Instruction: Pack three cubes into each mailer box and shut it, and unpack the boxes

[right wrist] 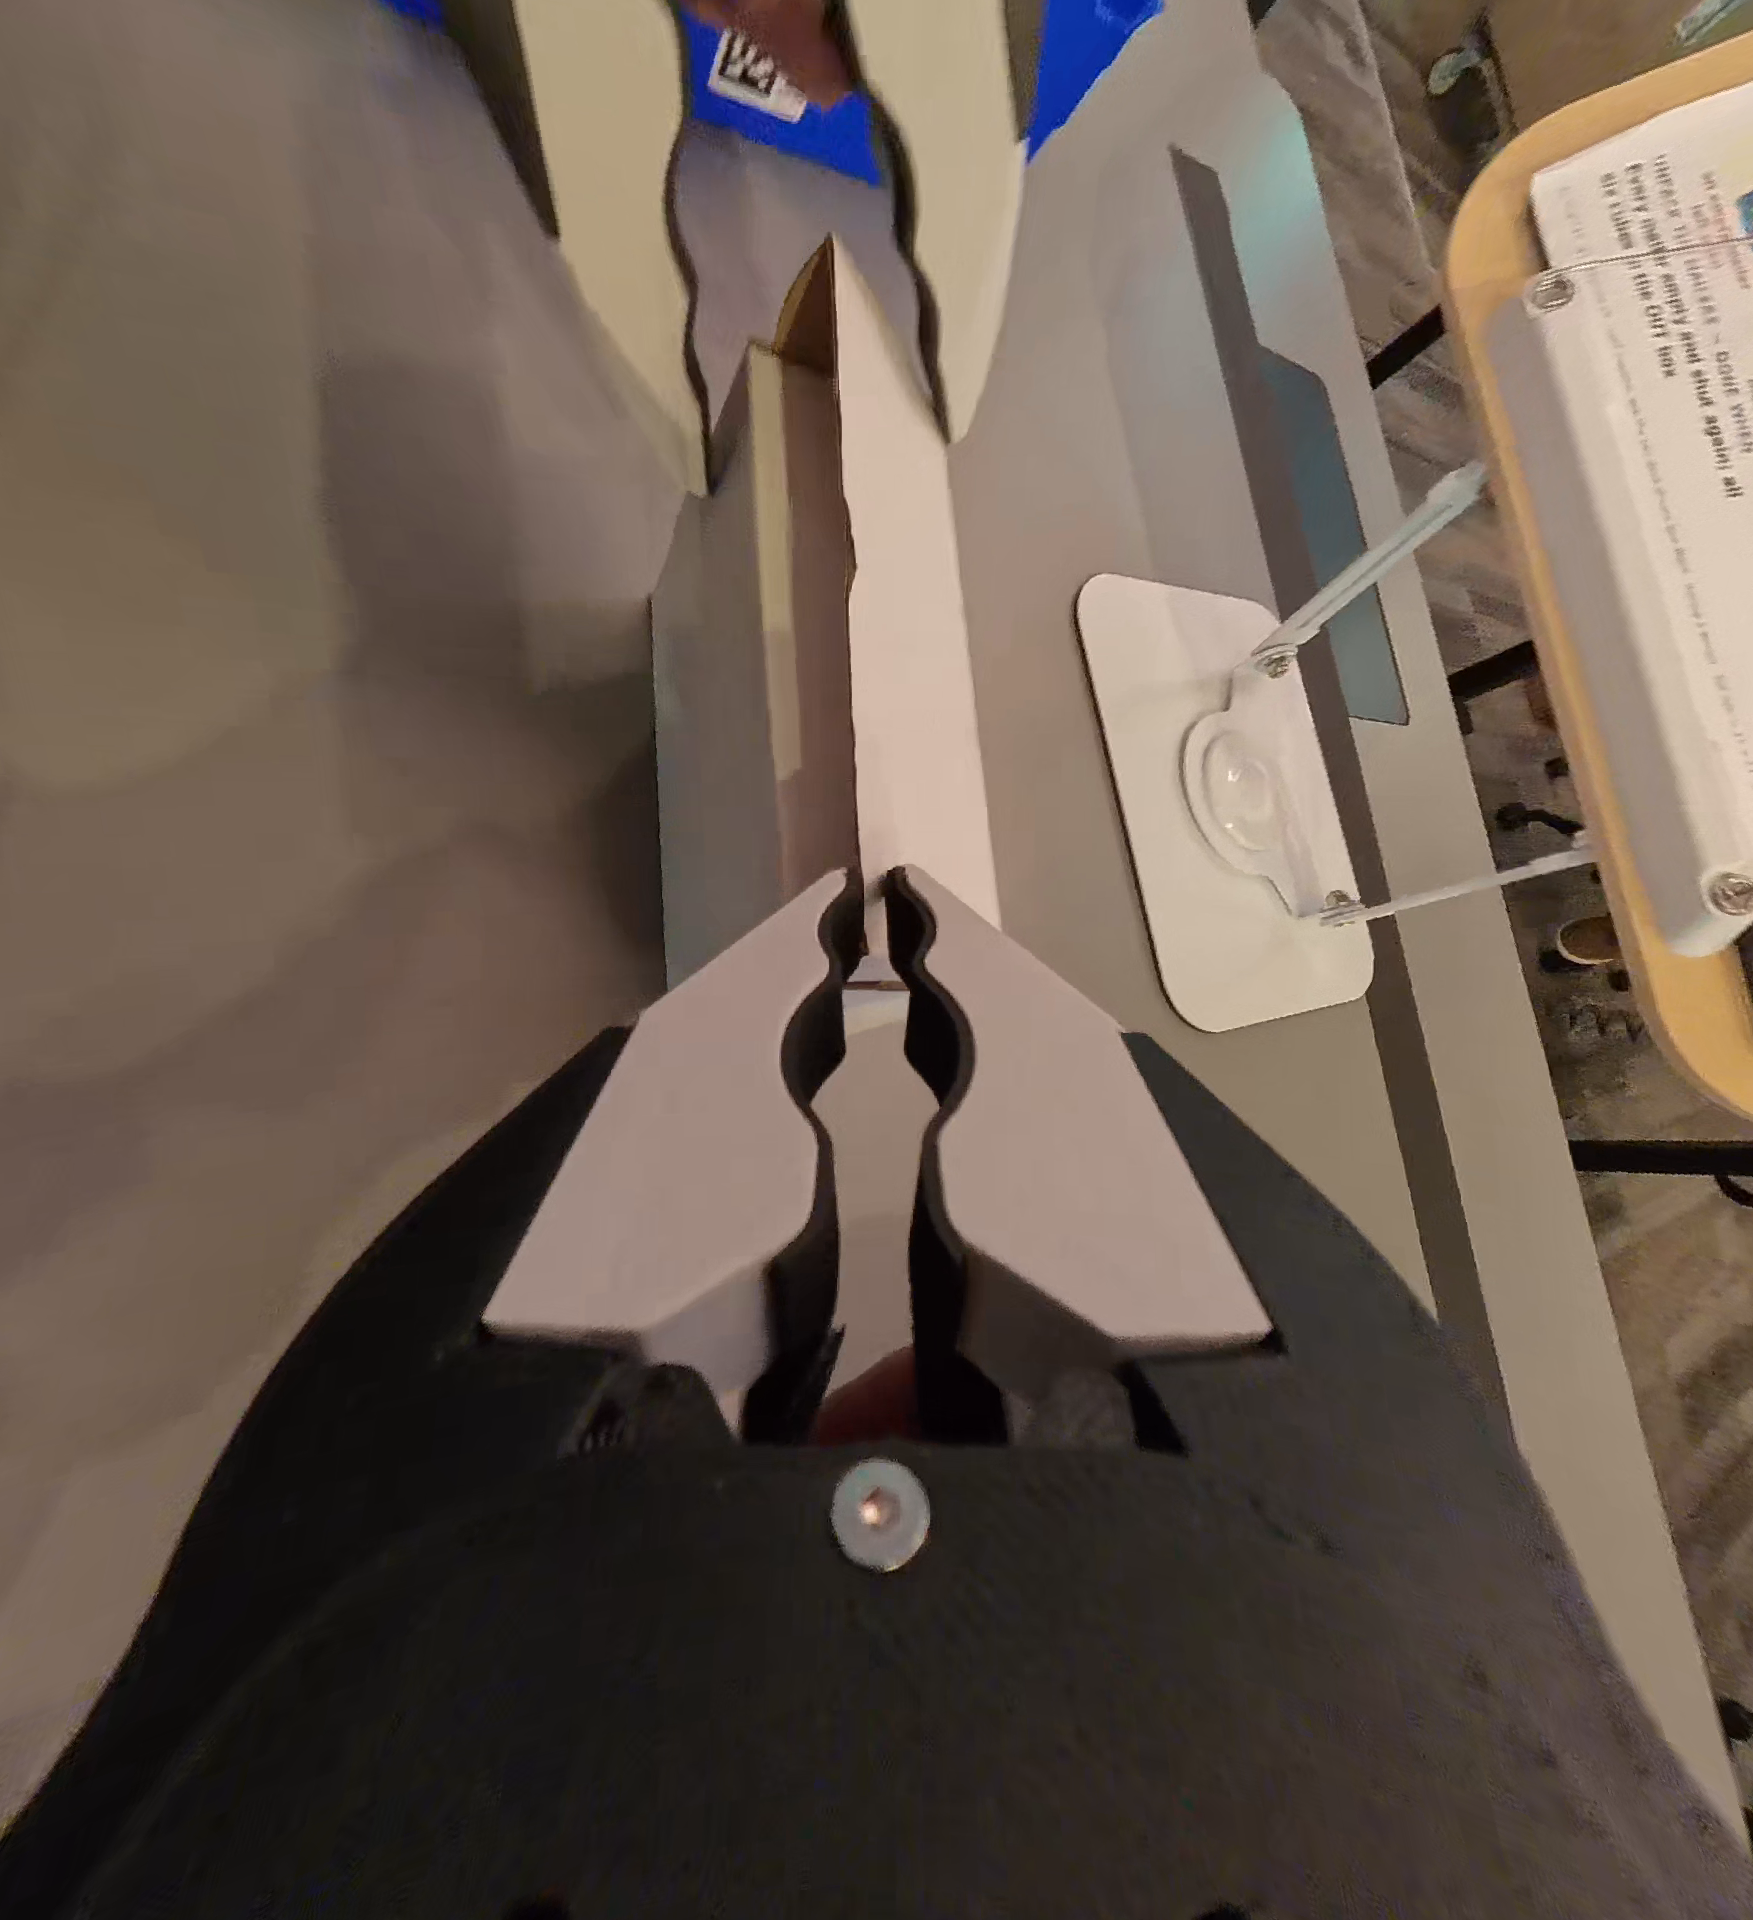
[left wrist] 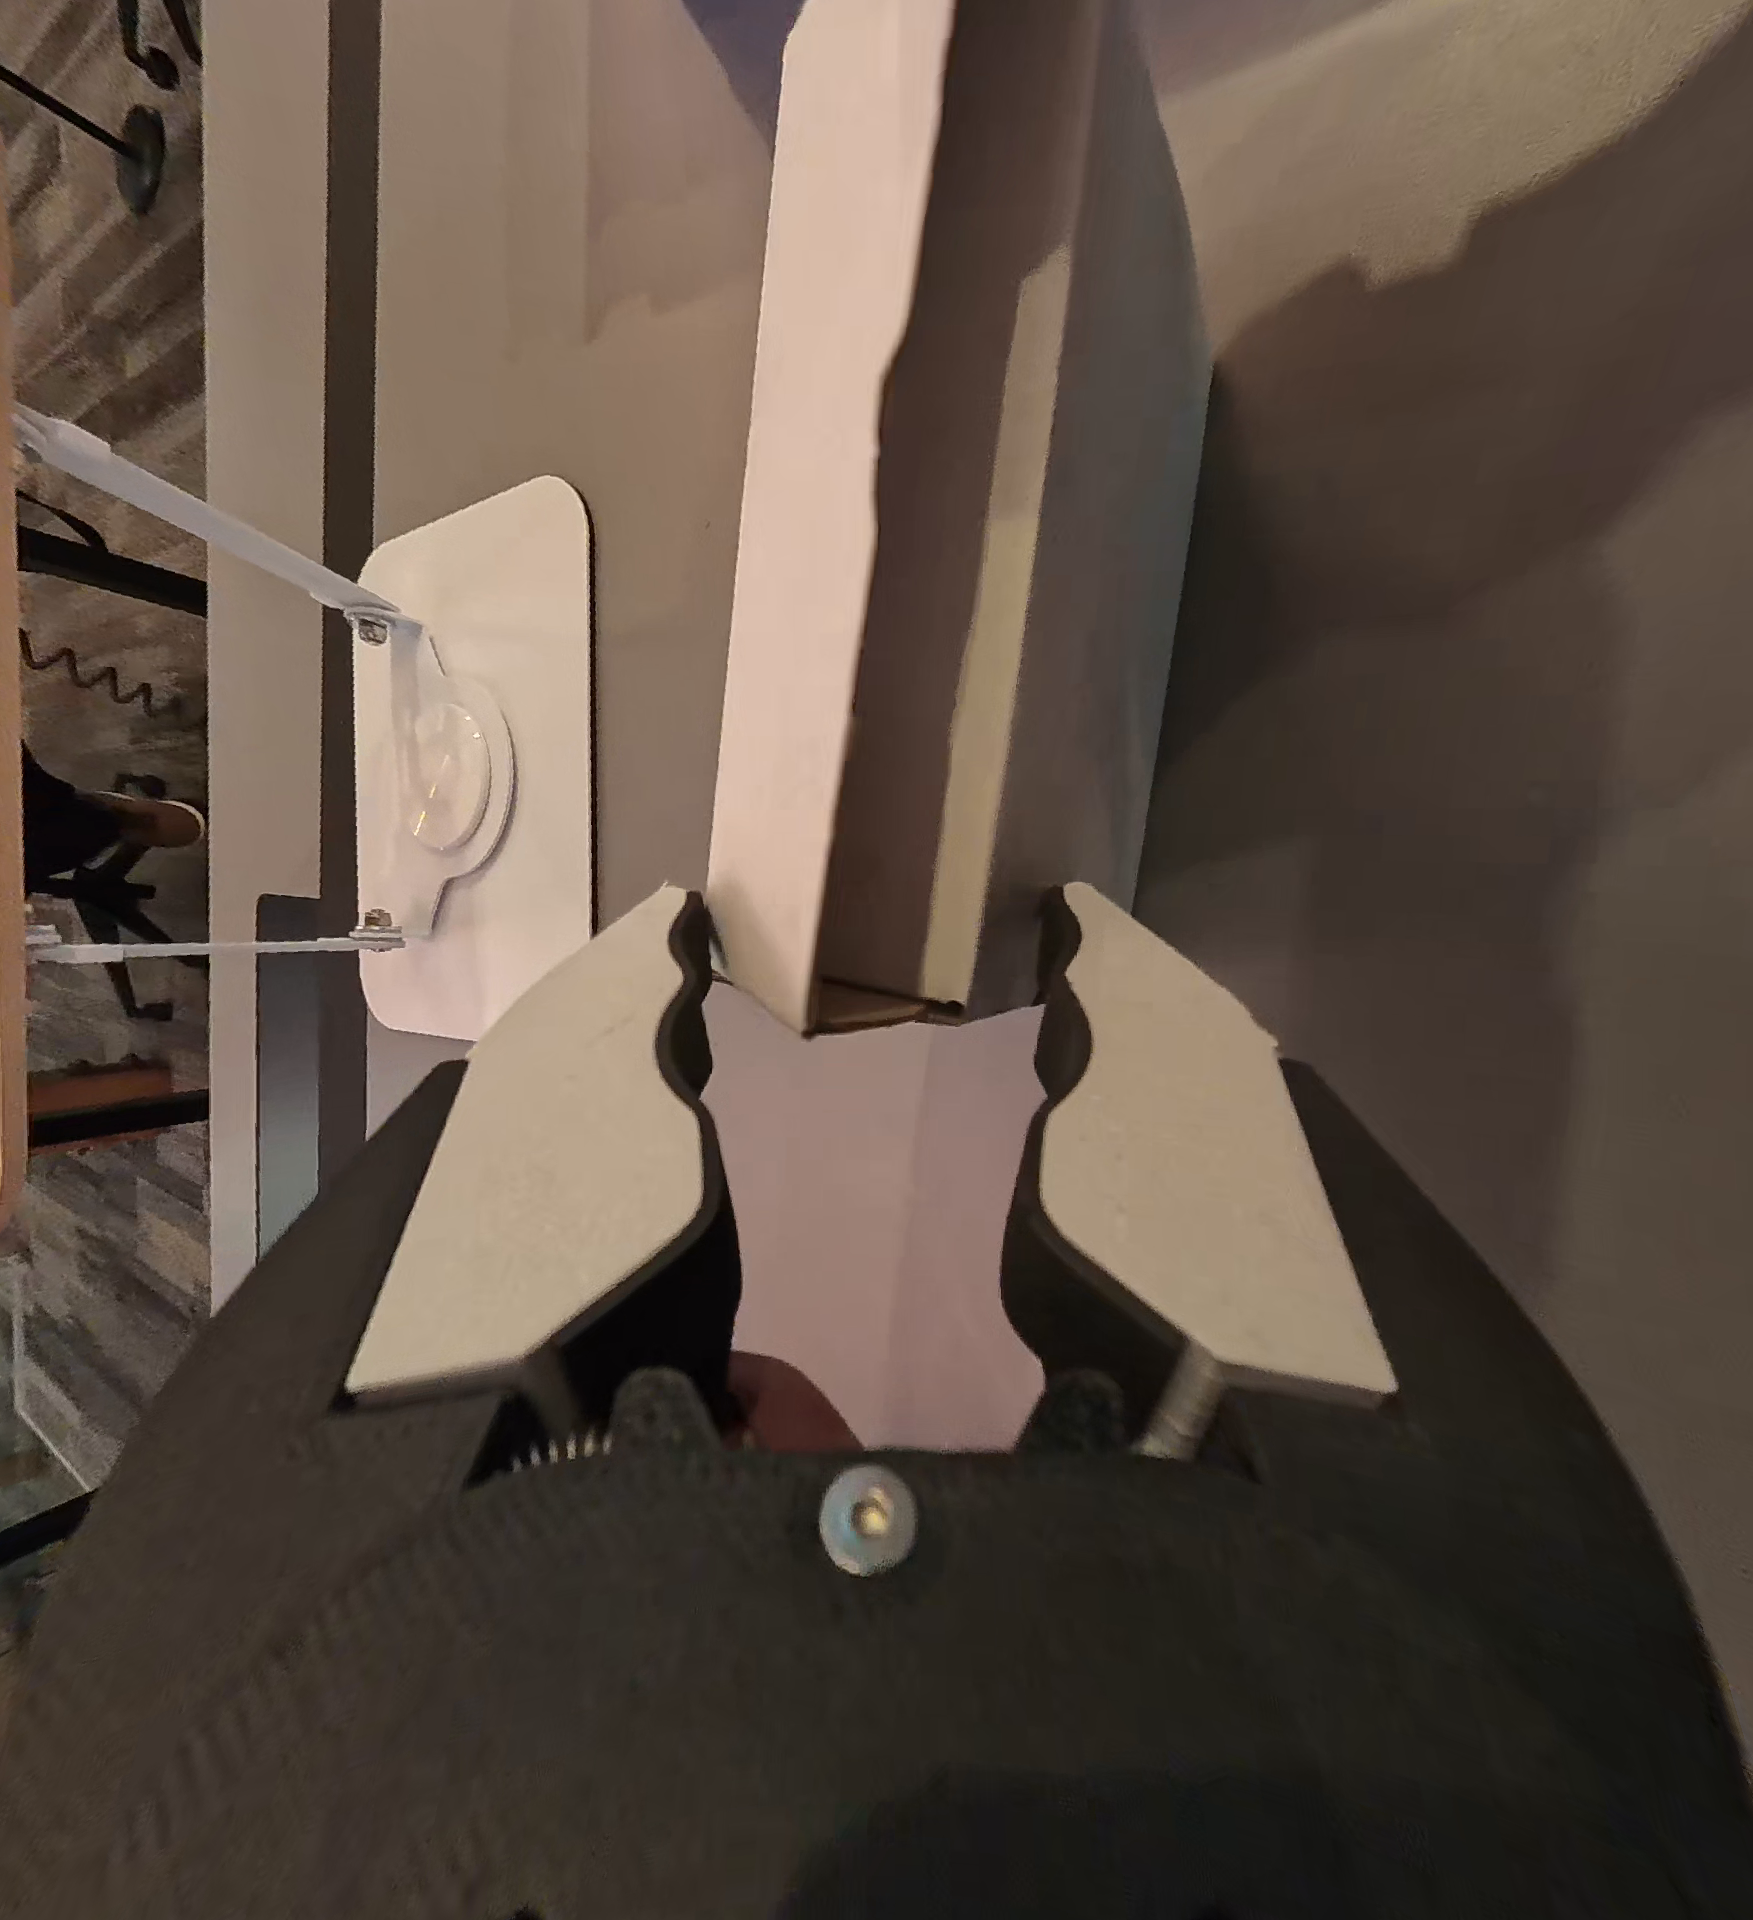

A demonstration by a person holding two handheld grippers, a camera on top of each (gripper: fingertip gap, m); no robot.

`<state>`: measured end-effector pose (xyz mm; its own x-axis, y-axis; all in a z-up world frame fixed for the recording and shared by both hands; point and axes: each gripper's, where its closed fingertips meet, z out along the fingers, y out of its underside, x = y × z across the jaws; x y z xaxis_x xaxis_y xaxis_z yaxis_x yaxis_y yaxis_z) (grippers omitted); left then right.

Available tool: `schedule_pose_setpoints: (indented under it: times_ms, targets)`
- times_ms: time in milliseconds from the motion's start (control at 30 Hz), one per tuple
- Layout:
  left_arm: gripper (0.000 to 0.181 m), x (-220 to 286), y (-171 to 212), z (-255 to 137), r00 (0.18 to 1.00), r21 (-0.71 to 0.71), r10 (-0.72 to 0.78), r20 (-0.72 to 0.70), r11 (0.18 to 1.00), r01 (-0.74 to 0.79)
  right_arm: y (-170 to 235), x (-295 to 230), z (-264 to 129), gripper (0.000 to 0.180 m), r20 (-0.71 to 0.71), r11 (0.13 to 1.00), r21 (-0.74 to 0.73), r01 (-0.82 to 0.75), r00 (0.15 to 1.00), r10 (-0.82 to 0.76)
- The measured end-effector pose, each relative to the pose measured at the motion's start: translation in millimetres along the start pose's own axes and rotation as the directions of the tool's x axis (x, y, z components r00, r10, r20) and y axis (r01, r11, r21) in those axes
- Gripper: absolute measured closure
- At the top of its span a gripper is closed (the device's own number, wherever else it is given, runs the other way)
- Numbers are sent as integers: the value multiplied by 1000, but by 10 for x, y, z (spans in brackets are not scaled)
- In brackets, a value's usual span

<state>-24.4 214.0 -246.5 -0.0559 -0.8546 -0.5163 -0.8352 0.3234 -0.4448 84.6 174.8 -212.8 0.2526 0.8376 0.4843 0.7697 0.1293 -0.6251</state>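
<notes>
A white mailer box (left wrist: 820,520) lies on the grey table (left wrist: 1474,935), and I see it end-on. Its lid stands slightly ajar, showing brown cardboard inside. My left gripper (left wrist: 877,925) has its jaws wide, one fingertip against each side of the box's near end. In the right wrist view the box (right wrist: 913,675) runs away from me. My right gripper (right wrist: 874,904) is pinched shut on the thin edge of the lid. The left gripper (right wrist: 830,447) shows at the box's far end. No cubes are in view.
A white stand base with a clear dome (right wrist: 1236,810) sits on the table right of the box, and also shows in the left wrist view (left wrist: 498,727). A wooden board (right wrist: 1474,260) carrying a printed sheet hangs beyond the table edge. There is patterned carpet below.
</notes>
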Motion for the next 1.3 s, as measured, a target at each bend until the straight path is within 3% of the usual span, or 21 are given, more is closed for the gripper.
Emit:
schedule_pose_setpoints:
  times_ms: [167,367,500,733,900,967,1033,1167,1300]
  targets:
    - [126,5,-3,-60,998,36,-60,-18,998,60,87,-83,70,176,36,999,-44,9,999,-7]
    - [145,-11,-223,-316,981,194,-173,-92,963,188,83,-85,70,175,108,996,-42,-80,991,84]
    - [163,35,-150,-195,972,152,-211,-104,962,225,85,-91,73,175,153,985,-39,-169,973,173]
    - [165,57,-137,-191,968,149,-241,-75,957,250,47,-107,49,174,229,956,-84,-281,928,293]
    - [159,69,-150,-213,965,112,-239,-111,962,251,61,109,92,165,133,935,-80,-346,926,354]
    - [159,67,-197,-235,956,132,-259,-140,952,277,119,143,139,166,109,932,-103,-348,927,358]
    - [160,70,-200,-224,955,125,-255,-148,954,274,113,113,166,180,141,925,-110,-364,915,377]
    - [172,-63,-246,-287,934,166,-324,-150,923,347,123,101,173,180,136,932,-125,-340,925,355]
    - [181,19,-139,-166,929,110,-334,-158,929,353,143,82,186,180,139,938,-136,-318,931,336]
